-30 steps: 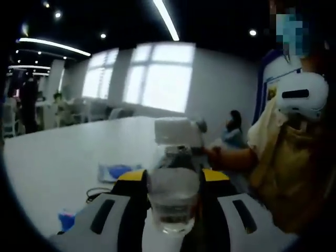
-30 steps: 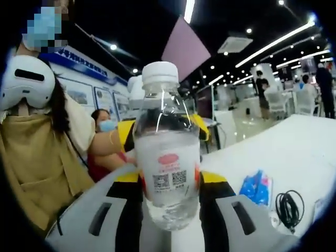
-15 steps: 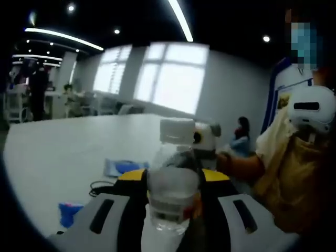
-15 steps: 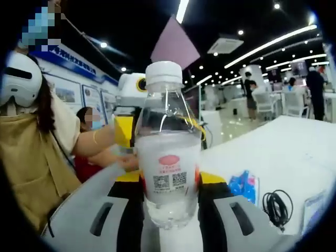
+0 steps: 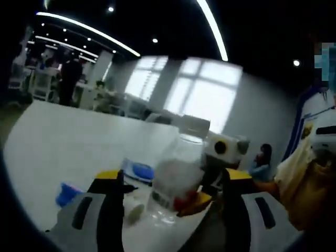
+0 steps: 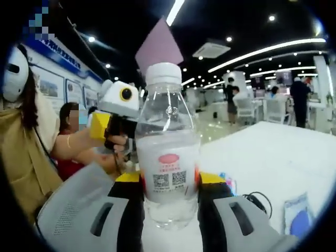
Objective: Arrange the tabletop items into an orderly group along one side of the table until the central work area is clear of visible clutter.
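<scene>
Water bottle [image 6: 168, 157] upright, pinched between right tongs [image 6: 169, 202]; left tongs [image 5: 173, 202] spread, bottle between.

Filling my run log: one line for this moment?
right claw: shut on water bottle | left claw: bottle between jaws, grip unclear | table: black cable

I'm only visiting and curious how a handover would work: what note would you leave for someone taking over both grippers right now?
Right gripper: shut on the bottle, which is upright and capped.
Left gripper: open, holding nothing, close to the bottle.
On the table: a cable and a blue packet, lying loose.
Done: bottle is in the grip.
Left: set it along one side, then probably gather the cable and packet next to it.
</scene>
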Demonstrator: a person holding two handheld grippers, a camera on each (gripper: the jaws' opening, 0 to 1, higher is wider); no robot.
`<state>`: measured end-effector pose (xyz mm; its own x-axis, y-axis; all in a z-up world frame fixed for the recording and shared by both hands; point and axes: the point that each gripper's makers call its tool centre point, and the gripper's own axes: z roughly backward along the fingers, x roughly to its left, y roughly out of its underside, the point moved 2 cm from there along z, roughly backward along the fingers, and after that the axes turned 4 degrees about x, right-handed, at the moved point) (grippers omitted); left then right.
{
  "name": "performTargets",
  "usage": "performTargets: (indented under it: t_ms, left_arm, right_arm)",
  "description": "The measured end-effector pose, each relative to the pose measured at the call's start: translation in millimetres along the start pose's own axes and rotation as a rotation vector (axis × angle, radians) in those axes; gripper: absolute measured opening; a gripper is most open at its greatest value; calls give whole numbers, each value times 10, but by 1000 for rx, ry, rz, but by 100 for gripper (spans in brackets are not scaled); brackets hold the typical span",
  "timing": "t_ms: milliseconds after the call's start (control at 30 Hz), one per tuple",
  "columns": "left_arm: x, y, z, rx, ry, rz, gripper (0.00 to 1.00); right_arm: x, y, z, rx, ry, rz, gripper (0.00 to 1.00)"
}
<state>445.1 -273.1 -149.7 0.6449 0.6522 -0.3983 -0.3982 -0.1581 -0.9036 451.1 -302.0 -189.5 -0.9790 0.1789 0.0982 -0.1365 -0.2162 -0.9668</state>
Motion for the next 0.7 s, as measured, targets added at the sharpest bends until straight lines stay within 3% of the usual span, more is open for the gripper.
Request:
performTargets:
  t_ms: [100,267,367,467,700]
  left_arm:
    - [2,-10,-20,-35,-41,17,78]
    - [-63,17,-107,-46,-93,28,85]
    - [3,-3,-133,-74,-174,55,84]
    - [67,4,-132,-67,-250,17,83]
    - [-23,3,-183,-93,-291,-10,79]
  right_arm:
    - [-61,20,-1,20,49,15,38]
    - [-128,26,10,18,92,13,38]
    - [-131,34,1,27,108,27,38]
    - [-123,52,-22,39,120,45,38]
    - [-112,32,-63,41,171,46,38]
